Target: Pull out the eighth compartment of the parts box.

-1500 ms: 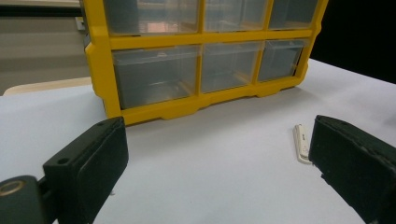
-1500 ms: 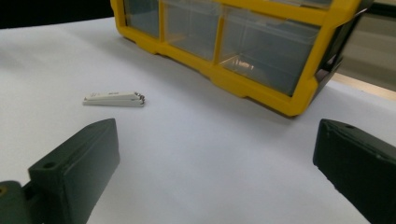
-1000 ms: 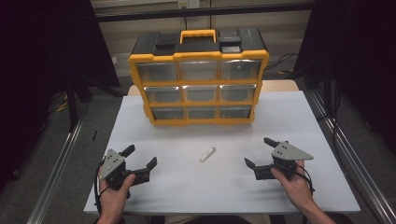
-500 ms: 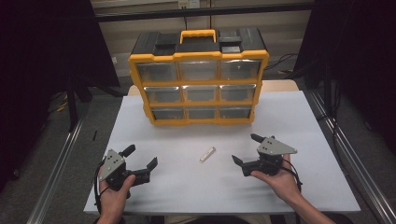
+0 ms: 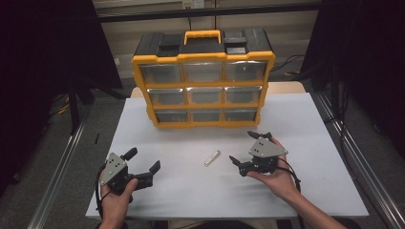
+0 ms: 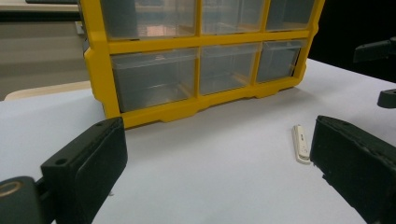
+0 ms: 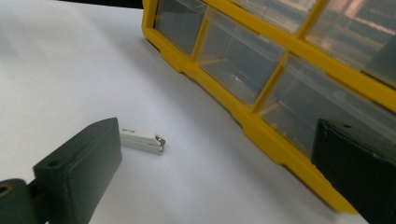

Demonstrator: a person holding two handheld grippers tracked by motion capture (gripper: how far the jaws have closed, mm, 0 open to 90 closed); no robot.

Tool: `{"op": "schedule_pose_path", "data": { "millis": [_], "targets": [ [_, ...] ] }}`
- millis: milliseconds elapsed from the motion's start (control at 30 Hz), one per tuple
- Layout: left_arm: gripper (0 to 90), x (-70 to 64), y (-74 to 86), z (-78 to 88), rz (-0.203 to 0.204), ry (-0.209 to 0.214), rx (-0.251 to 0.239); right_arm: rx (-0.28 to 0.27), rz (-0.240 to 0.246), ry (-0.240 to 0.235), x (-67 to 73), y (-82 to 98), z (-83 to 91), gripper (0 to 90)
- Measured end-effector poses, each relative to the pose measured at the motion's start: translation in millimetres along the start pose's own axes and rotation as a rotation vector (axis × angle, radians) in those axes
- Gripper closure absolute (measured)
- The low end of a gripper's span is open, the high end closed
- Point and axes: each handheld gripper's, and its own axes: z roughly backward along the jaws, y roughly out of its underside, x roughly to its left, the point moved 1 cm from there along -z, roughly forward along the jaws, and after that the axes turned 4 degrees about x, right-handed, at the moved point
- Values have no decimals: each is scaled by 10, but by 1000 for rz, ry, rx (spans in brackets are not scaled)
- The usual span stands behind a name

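With jaws spread, the right gripper [image 5: 245, 150] nears the white stick [image 5: 212, 158] before the drawer cabinet [image 5: 203, 86]; next, straddle and pinch it.

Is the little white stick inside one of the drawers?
No, the white stick lies on the table in front of the yellow drawer box.

Lab or workshop recording bay. White table [image 5: 305, 124] at centre; yellow-and-black parts organizer [image 5: 203, 78] with clear drawers at 12 o'clock. Black curtains [image 5: 45, 67] at 9 and 3 o'clock. Metal rails [image 5: 351, 157] along table sides, cables [image 5: 291, 62] on floor behind.
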Motion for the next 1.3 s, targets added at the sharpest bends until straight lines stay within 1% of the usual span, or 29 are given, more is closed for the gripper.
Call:
{"op": "schedule_pose_path", "data": {
  "millis": [33, 67, 100, 133, 200, 233, 267, 333, 367, 433, 467, 500, 533, 567, 600, 667, 833, 867, 900, 933, 1000, 1033, 1067, 1100, 1133, 1167, 1200, 1233, 1300],
  "targets": [
    [42, 0, 0, 0, 0, 0, 0, 0, 0, 0, 0, 0, 0, 17],
    [42, -1, 2, -4, 4, 10, -1, -10, 13, -4, 8, -31, -37, 24],
    [42, -1, 2, -4, 4, 10, -1, -14, 21, -4, 11, -42, -49, 25],
    [42, -3, 3, -2, 2, 5, 2, -22, 33, 1, 20, -54, -75, 26],
    [42, -2, 1, 2, -4, 0, 2, -21, 54, 5, 32, -63, -119, 44],
    [42, -2, 1, 2, -4, 0, 2, -21, 54, 5, 32, -63, -119, 44],
    [42, -4, 0, 3, -2, 5, 0, -26, 93, 27, 52, -82, -159, 46],
    [42, -4, -2, 2, -3, 6, -5, -29, 100, 30, 55, -93, -169, 45],
    [42, -6, -3, 0, 5, 5, -11, -34, 101, 26, 60, -130, -193, 45],
    [42, -3, -3, 2, 0, 4, -8, -37, 111, 31, 69, -164, -216, 45],
    [42, -7, -3, -1, 6, 5, -12, -37, 111, 31, 69, -164, -216, 45],
    [42, -1, -3, 2, -3, 5, -5, -41, 120, 34, 70, -178, -228, 48],
    [42, -3, -3, 2, -3, 7, -7, -47, 132, 41, 72, -189, -255, 64],
    [42, -3, -3, 2, -3, 7, -7, -47, 132, 41, 72, -189, -255, 64],
    [42, 0, -3, 3, -3, 6, -6, -48, 153, 65, 75, -199, -288, 61],
    [42, 0, -2, 2, -2, 4, -6, -51, 172, 79, 78, -214, -311, 63],
    [42, 0, -1, 1, -4, 3, -2, -60, 179, 83, 72, -263, -368, 70],
    [42, 4, -1, 3, -11, 1, 0, -63, 188, 89, 75, -283, -399, 70],
    [42, 2, 0, 2, -9, 1, 1, -61, 201, 90, 78, -294, -417, 73],
    [42, 2, 0, 2, -9, 1, 1, -61, 201, 90, 78, -294, -417, 73],
    [42, 5, -1, 1, -11, 1, 0, -63, 235, 98, 88, -338, -471, 73],
    [42, 5, -1, 1, -11, 1, 0, -63, 235, 98, 88, -338, -471, 73],
    [42, 1, 0, 1, -6, 2, -1, -71, 251, 109, 100, -369, -511, 75],
    [42, 1, 0, 0, -4, 3, -2, -71, 251, 109, 100, -369, -511, 76],
    [42, 2, 0, 0, -5, 3, -1, -70, 278, 124, 108, -388, -545, 83],
    [42, 4, 0, 2, -8, -1, 0, -70, 278, 124, 108, -388, -545, 83],
    [42, 3, 1, 2, -7, 0, 0, -75, 288, 133, 111, -399, -565, 86],
    [42, 2, 0, 0, -5, 6, -4, -80, 314, 149, 118, -418, -602, 89],
    [42, 3, -2, 1, -5, 6, -6, -83, 321, 164, 125, -429, -635, 99]
  ]
}}
